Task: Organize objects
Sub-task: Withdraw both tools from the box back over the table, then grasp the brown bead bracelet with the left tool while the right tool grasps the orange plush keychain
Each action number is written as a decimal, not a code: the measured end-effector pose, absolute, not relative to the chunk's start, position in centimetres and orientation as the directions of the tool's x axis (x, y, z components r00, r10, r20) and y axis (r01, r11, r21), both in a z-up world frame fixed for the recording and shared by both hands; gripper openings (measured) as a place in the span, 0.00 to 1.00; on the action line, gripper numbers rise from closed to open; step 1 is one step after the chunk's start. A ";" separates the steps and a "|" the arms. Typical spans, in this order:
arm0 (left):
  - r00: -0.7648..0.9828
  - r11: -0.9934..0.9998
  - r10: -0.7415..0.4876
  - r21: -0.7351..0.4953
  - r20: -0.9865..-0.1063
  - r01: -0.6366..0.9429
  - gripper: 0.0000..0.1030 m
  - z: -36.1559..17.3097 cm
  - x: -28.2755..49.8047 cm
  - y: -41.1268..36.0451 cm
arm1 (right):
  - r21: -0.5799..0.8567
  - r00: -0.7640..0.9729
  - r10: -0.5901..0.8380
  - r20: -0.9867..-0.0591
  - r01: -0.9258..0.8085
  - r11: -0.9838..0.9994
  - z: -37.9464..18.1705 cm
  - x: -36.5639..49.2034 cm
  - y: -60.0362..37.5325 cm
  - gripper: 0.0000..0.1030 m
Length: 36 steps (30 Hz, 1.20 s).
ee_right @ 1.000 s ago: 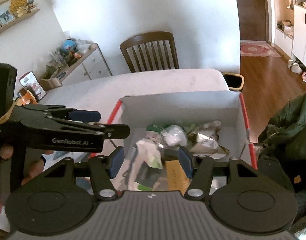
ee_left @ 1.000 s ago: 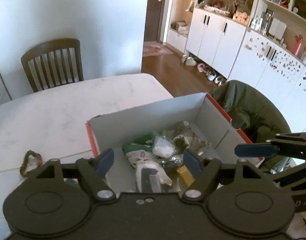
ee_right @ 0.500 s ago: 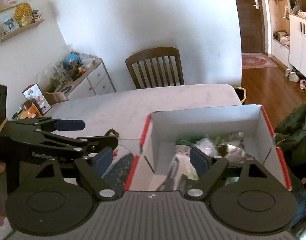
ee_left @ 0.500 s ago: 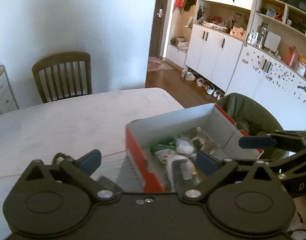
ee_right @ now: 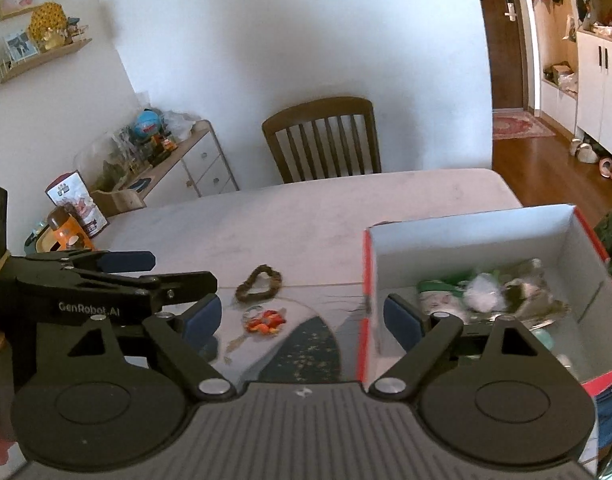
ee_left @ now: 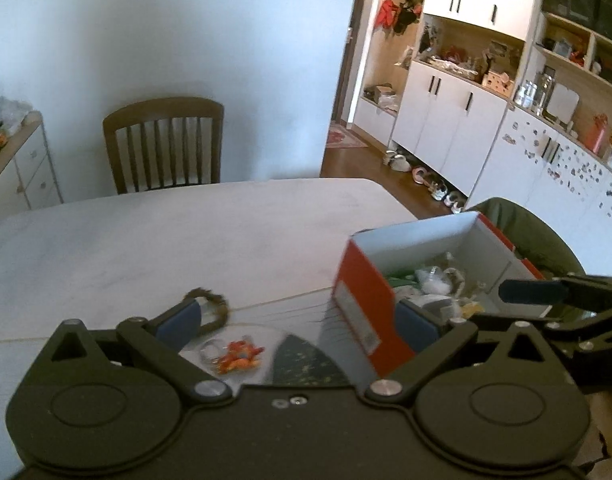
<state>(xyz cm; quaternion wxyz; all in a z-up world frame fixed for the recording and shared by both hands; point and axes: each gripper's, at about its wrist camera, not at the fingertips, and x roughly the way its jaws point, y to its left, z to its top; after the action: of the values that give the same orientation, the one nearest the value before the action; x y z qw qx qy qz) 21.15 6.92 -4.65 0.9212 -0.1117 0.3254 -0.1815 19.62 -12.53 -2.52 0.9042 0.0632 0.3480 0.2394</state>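
While both your tongs hang spread and empty, the orange trinket (ee_right: pixel 265 320) lies on the counter (ee_right: pixel 306 220) at lower centre of the right wrist view, just left of the red box (ee_right: pixel 470 240). It sits between the right tongs (ee_right: pixel 301 318) pads, a little ahead. The left tongs (ee_left: pixel 297 320) frame it too; through the blur, which is nearer is probably a toss-up.

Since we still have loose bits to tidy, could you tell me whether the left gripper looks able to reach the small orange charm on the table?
Probably yes. The left gripper is open, and the orange charm lies on the table between its fingers, nothing on top. The red box stands to the right, clear of the path.
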 end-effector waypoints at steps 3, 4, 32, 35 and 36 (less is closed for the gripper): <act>0.727 0.908 -0.404 -0.340 -0.556 0.245 0.99 -5.6 21.5 9.0 | 0.261 0.641 0.479 -0.600 -0.410 0.874 -2.6 19.4 -10.7 0.86; 0.730 0.909 -0.400 -0.341 -0.554 0.240 0.99 -5.9 21.6 9.5 | 0.251 0.640 0.480 -0.600 -0.420 0.872 -2.6 19.3 -10.0 0.86; 0.669 0.952 -0.301 -0.260 -0.679 0.164 0.99 -17.7 32.8 14.8 | 0.120 0.495 0.382 -0.780 -0.481 0.869 -12.8 26.2 2.0 0.86; 0.659 0.953 -0.299 -0.256 -0.690 0.164 0.99 -18.5 33.7 14.3 | 0.109 0.486 0.379 -0.787 -0.495 0.862 -14.0 27.2 2.6 0.86; 0.659 0.954 -0.296 -0.252 -0.691 0.164 0.99 -18.7 33.9 14.1 | 0.101 0.484 0.374 -0.791 -0.500 0.860 -14.3 27.4 2.8 0.86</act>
<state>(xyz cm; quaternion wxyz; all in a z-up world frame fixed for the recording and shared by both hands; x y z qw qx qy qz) 33.87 14.13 -18.66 0.9069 -0.0840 0.3929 -0.1270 27.41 2.83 -14.34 0.8584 -0.0718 0.4394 0.2548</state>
